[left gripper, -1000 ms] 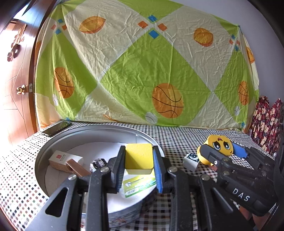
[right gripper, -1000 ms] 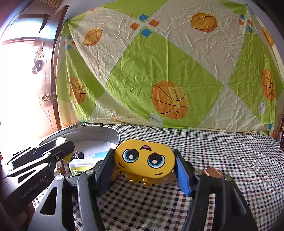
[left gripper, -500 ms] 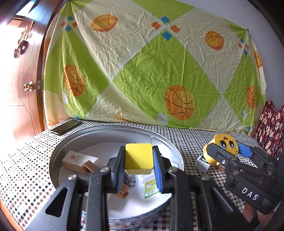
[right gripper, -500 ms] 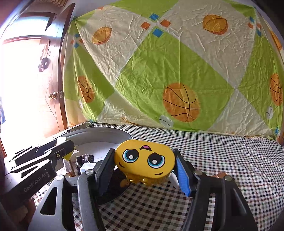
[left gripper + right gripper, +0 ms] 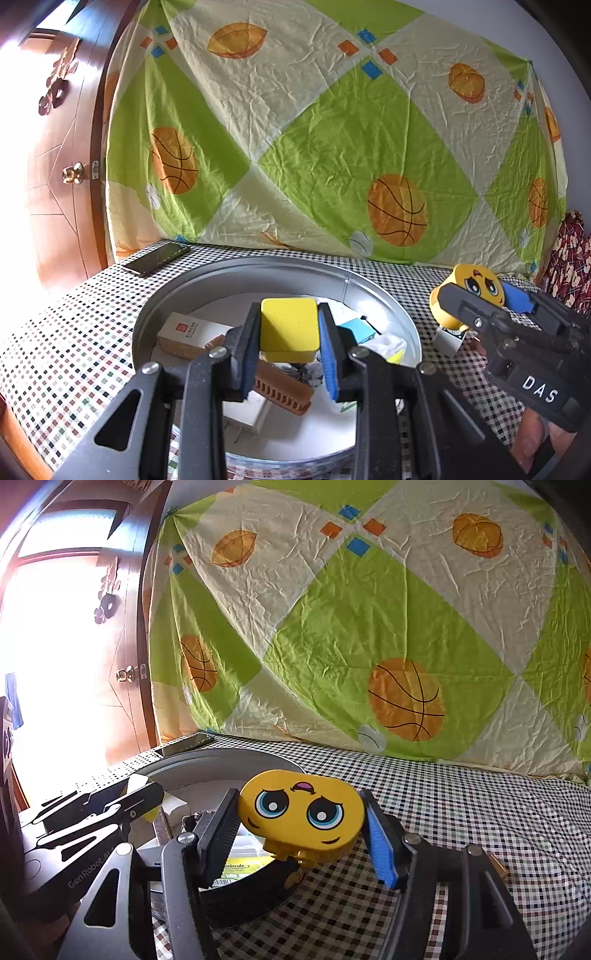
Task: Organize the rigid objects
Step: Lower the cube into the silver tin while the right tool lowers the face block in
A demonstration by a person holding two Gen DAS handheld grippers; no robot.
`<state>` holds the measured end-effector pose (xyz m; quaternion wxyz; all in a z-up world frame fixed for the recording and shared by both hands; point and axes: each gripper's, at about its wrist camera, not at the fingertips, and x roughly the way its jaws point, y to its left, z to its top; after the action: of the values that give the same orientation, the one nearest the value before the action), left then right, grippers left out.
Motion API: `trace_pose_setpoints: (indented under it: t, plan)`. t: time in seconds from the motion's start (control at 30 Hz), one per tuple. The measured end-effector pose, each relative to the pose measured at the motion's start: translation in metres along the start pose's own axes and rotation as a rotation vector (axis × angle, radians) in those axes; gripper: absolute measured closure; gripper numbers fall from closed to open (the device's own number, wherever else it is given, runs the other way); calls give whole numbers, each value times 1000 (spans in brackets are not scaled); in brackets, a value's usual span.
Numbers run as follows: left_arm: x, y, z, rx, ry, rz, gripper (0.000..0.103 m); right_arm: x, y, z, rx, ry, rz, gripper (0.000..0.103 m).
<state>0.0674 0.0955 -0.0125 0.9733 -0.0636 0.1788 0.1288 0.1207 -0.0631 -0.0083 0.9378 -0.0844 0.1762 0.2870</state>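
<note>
1. Presently, in the left wrist view, the left gripper [image 5: 289,345] is clamped on a yellow block [image 5: 289,329]; both pads press its sides. The block sits at lower centre of the frame, held above the round metal tray [image 5: 236,273].
2. Tray contents, left wrist view: a white-and-cork box [image 5: 186,332] at left of the tray floor; a brown ridged piece [image 5: 284,391] directly under the gripper fingers; a small blue-topped item [image 5: 358,329] right of the block; a clear wrapper [image 5: 388,345] beside it. Other small items under the fingers are too hidden to identify.
3. Right gripper [image 5: 301,825], right wrist view: closed on a yellow cartoon-face toy [image 5: 301,810], black pad on the toy's left edge, blue pad on its right edge. Toy at centre of frame, face tilted up toward the camera, over the near right edge of the tray [image 5: 221,757].
4. The same toy [image 5: 476,291] appears at right of the left wrist view, held by the right gripper [image 5: 480,295], outside the tray rim. A small white box [image 5: 448,338] sits just below it on the cloth.
5. Surface: checked tablecloth [image 5: 480,812]. A dark phone [image 5: 157,258] lies on it at left, beyond the tray.
6. Background: green-and-cream basketball-print sheet [image 5: 332,147] across the upper frame; wooden door [image 5: 55,166] at upper left.
7. Fingertips of a person's hand [image 5: 532,439] visible at lower right of the left wrist view, under the right gripper body.
</note>
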Motion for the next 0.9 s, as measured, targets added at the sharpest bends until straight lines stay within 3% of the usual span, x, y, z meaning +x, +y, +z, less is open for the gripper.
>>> trace_pose_setpoints:
  t: [0.9]
  plan:
    - [23,41,11,16,56,70,75,41,32,17,-40,73,67,38]
